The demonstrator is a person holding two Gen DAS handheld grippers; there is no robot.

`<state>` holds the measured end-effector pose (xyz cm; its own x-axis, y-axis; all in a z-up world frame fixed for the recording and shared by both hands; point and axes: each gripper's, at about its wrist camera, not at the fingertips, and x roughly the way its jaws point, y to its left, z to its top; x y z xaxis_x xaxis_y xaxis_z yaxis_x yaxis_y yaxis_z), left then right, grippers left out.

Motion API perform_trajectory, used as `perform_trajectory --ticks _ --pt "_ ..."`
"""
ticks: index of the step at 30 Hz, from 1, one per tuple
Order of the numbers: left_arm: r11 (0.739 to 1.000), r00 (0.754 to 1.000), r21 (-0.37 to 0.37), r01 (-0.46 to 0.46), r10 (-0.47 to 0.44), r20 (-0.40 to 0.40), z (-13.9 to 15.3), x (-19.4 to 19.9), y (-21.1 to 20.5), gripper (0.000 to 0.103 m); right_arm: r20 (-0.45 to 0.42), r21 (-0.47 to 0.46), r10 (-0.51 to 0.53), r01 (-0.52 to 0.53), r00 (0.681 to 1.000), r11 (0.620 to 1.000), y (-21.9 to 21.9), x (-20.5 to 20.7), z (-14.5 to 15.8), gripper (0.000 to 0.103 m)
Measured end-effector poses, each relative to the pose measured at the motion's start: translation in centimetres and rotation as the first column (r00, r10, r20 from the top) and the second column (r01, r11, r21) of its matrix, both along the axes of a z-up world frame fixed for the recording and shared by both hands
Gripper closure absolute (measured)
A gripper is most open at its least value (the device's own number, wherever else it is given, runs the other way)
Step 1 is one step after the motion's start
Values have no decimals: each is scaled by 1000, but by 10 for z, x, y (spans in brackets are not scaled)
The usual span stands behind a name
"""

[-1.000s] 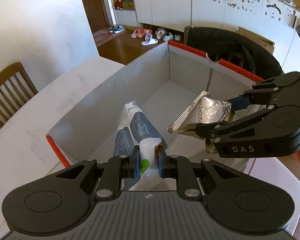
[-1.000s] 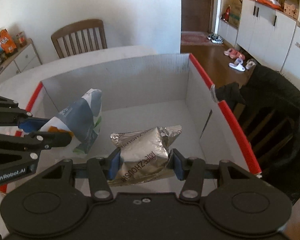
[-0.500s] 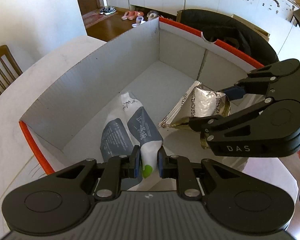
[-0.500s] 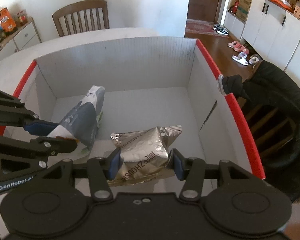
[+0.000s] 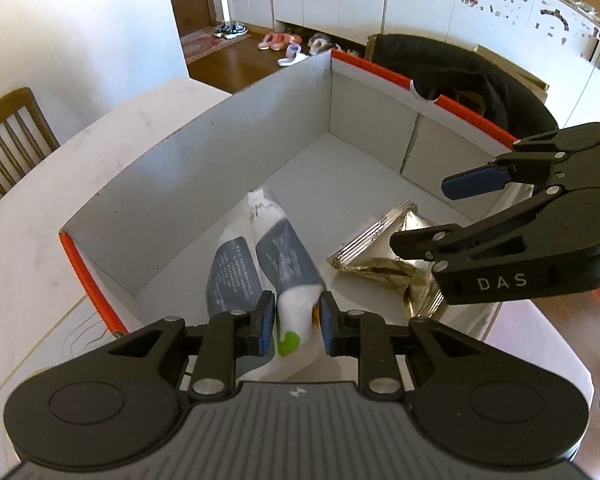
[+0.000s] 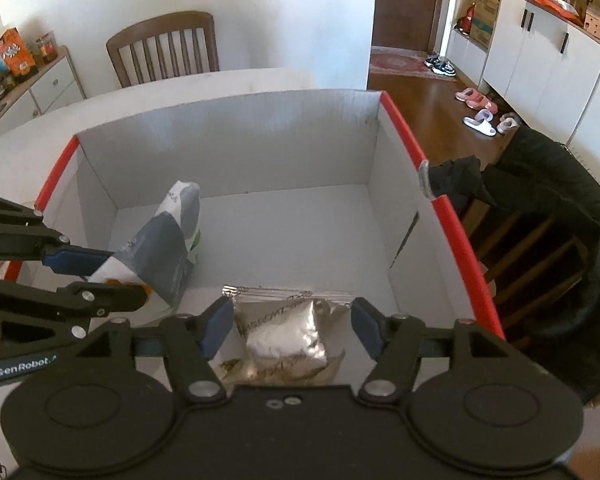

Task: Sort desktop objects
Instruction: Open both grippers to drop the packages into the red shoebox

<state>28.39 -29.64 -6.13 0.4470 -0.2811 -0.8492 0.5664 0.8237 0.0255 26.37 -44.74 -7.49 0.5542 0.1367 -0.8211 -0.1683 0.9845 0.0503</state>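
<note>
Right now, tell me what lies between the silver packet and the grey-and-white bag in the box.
Only bare white box floor separates the silver packet from the grey-and-white bag; the right wrist view shows it.

grey-and-white pouch (image 5: 260, 264), silver foil packet (image 6: 284, 332), red-rimmed white box (image 6: 404, 128).

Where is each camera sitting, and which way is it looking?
Left wrist: it sits on the left gripper, looking forward and down into the white cardboard box with red edges; its fingers grip a grey-and-white snack bag.
Right wrist: it sits on the right gripper, looking into the same box from the other side; its fingers stand open around a silver foil packet.
Shared: both show the box, both bags, and the other gripper.
</note>
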Motion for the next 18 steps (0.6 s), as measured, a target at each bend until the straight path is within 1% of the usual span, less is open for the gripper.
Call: perform_trajectory --ticks 2,3,5,6,7,8,12,18 --pt "1000 1000 -18 -1 1 3 4 -2 1 80 13 15 -2 2 1000 1000 -2 -2 5 37" --pt "1000 1000 -26 -1 2 8 6 -4 0 79 21 30 -4 4 1000 1000 -4 -4 7 34" --pt "999 1000 -41 -2 3 26 11 -7 0 71 39 63 -3 0 999 998 -11 -11 12 31" --pt "999 999 -46 -2 4 36 14 -9 -1 55 47 76 -3 -1 999 997 -13 -14 15 30" --pt "998 999 -59 -2 5 46 17 -11 0 38 53 83 -5 1 999 997 -13 -16 18 30" --pt "997 999 -74 -1 5 54 20 -14 1 34 58 90 -6 0 998 996 -15 -17 20 29" --pt "994 998 -113 1 6 61 29 -19 -1 34 77 113 -18 9 997 993 -20 -26 30 29" --pt "991 996 -133 -16 28 85 38 -30 2 34 110 151 -10 -6 994 989 -22 -37 42 27"
